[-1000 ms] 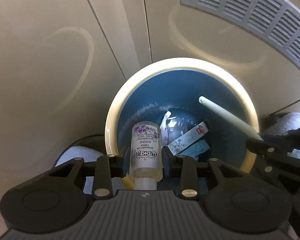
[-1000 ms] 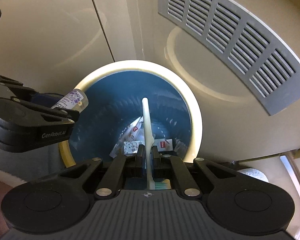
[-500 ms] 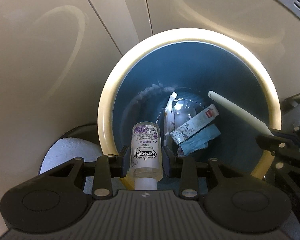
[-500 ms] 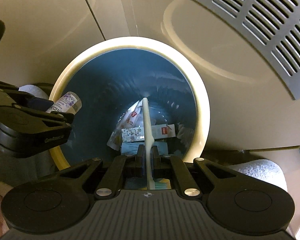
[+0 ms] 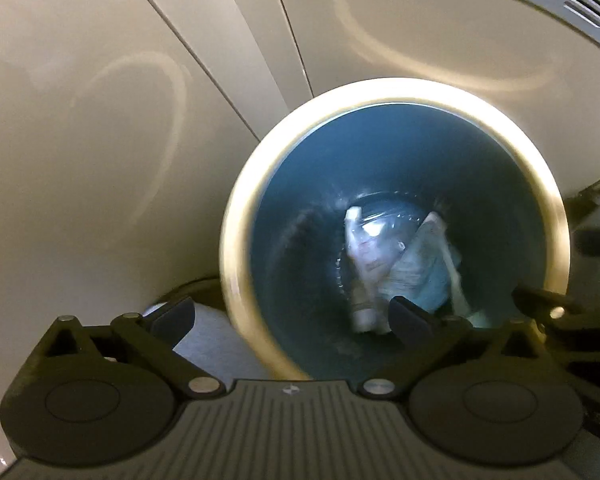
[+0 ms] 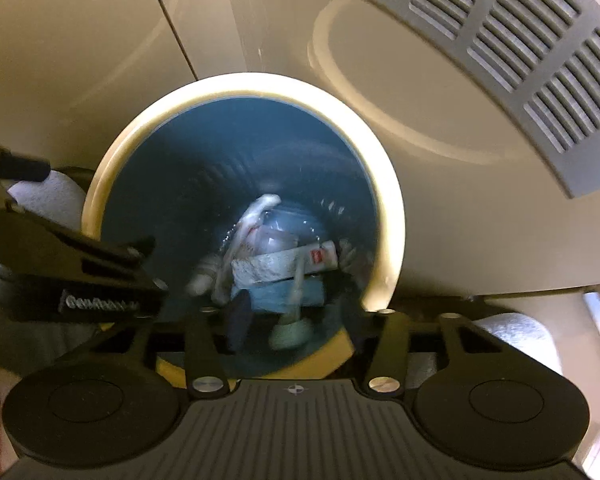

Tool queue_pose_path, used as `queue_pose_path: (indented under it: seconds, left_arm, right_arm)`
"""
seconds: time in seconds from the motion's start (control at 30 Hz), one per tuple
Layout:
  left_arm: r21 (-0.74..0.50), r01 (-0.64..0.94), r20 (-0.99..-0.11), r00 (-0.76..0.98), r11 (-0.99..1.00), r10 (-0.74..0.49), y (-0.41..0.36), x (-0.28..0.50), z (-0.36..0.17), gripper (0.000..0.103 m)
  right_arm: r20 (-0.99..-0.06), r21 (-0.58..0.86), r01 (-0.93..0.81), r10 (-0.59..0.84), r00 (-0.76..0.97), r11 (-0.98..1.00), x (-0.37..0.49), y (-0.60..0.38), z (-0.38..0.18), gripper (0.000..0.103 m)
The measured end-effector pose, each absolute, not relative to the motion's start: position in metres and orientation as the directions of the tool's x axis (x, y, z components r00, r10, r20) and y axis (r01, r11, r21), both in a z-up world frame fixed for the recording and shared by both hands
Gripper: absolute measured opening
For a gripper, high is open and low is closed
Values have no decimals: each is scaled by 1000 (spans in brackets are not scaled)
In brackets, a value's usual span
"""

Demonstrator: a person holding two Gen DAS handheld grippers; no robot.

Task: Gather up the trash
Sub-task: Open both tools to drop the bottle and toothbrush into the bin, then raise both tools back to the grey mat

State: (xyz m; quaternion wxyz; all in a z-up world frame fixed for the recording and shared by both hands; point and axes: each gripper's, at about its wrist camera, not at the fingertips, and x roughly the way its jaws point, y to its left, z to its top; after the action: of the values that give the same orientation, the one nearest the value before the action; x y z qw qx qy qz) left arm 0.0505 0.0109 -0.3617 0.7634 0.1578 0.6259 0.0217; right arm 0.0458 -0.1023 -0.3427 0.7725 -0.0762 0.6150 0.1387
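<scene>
Both grippers hang over the bin [image 5: 236, 240], jaws spread wide, nothing between them. Left gripper [image 5: 292, 320] sits over the bin's near-left rim; right gripper [image 6: 296, 320] over the near rim, slightly right of centre. In the right wrist view the left gripper shows as a black body at the bin's left edge.

Bin: round, cream rim, blue inside, clear liner at the bottom. All trash is at the bottom of it.

Contents, blurred by motion:
- small clear bottle [image 5: 364, 280], lying near the bin's centre, cap end toward the near rim
- white stick [image 6: 296, 280] with a rounded end, lying across the pile toward the near rim, looks like a toothbrush but too smeared to confirm
- flat white box [image 6: 284, 264] with a red mark, lying crosswise on top of the pile
- blue packet [image 6: 276, 294] under the box, on the near side
- crumpled white wrapper [image 6: 256, 216] toward the far side of the pile

Around the bin: beige panels [image 5: 100, 160] behind it, grey slatted vent [image 6: 520, 40] to the far right, white rolls [image 5: 216, 344] beside the rim on both sides.
</scene>
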Motion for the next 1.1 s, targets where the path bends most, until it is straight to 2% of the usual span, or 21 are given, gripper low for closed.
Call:
queue_pose_path:
  seconds: [0.07, 0.33, 0.57, 1.1]
  left_arm:
    - [251, 147, -951, 224, 957, 215, 15, 46, -350, 103]
    - [164, 43, -939, 312, 985, 143, 38, 10, -273, 103]
    - [149, -79, -882, 440, 986, 169, 59, -31, -206, 103]
    - [127, -55, -848, 511, 990, 137, 51, -58, -179, 103]
  right_arm:
    - [-967, 64, -306, 135, 217, 950, 41, -105, -332, 69]
    - [-903, 98, -329, 222, 368, 939, 11, -114, -256, 81]
    - [-797, 55, -259, 198, 570, 964, -23, -142, -200, 89]
    - [-749, 45, -304, 234, 620, 951, -59, -141, -177, 93]
